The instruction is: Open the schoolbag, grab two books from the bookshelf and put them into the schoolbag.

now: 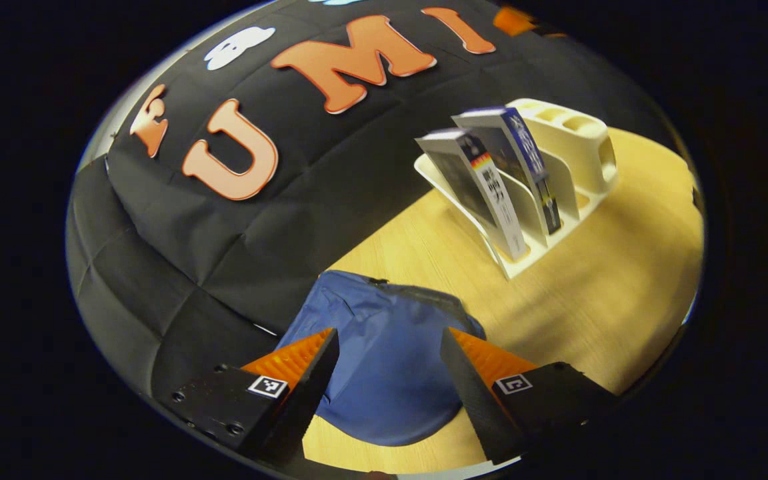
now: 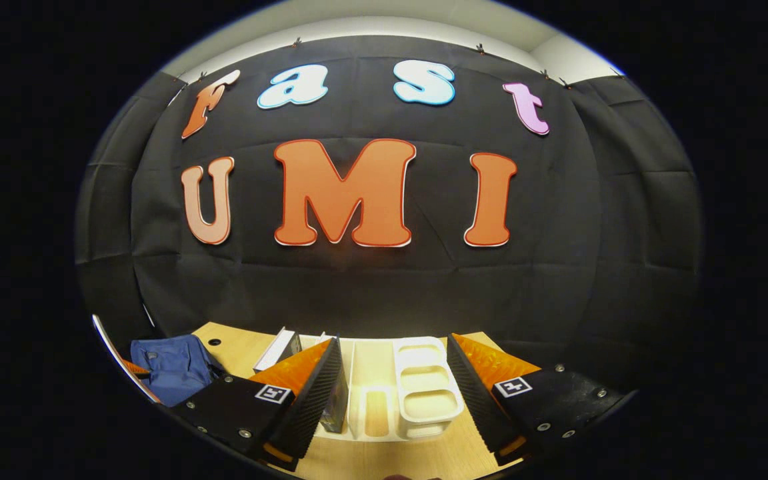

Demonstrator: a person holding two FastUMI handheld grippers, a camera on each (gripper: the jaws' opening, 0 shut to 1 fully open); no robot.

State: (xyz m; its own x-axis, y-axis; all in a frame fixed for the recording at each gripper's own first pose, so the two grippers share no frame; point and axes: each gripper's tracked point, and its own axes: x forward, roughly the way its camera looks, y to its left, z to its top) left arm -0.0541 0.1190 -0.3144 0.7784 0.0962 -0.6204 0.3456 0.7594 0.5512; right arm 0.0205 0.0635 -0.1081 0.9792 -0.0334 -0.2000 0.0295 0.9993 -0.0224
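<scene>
Left tool [image 1: 389, 373] hovers over the blue schoolbag [image 1: 384, 363], fingers apart and empty. Right tool [image 2: 394, 383], also apart, faces the white bookshelf [image 2: 417, 387] on the desk [image 1: 611, 293]. Two books [image 1: 491, 187] lean in the shelf's slots, right of the bag.

one blue schoolbag [image 1: 384, 360], two books [image 1: 474, 190] leaning in one white bookshelf [image 1: 577, 153], one wooden table [image 1: 597, 293]

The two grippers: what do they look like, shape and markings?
Left gripper and right gripper look alike: two wedge-shaped fingers with ribbed inner faces, tapering forward from black blocks. Each block carries a small square black-and-white marker tag and visible screws. No cables or sleeves visible.
</scene>
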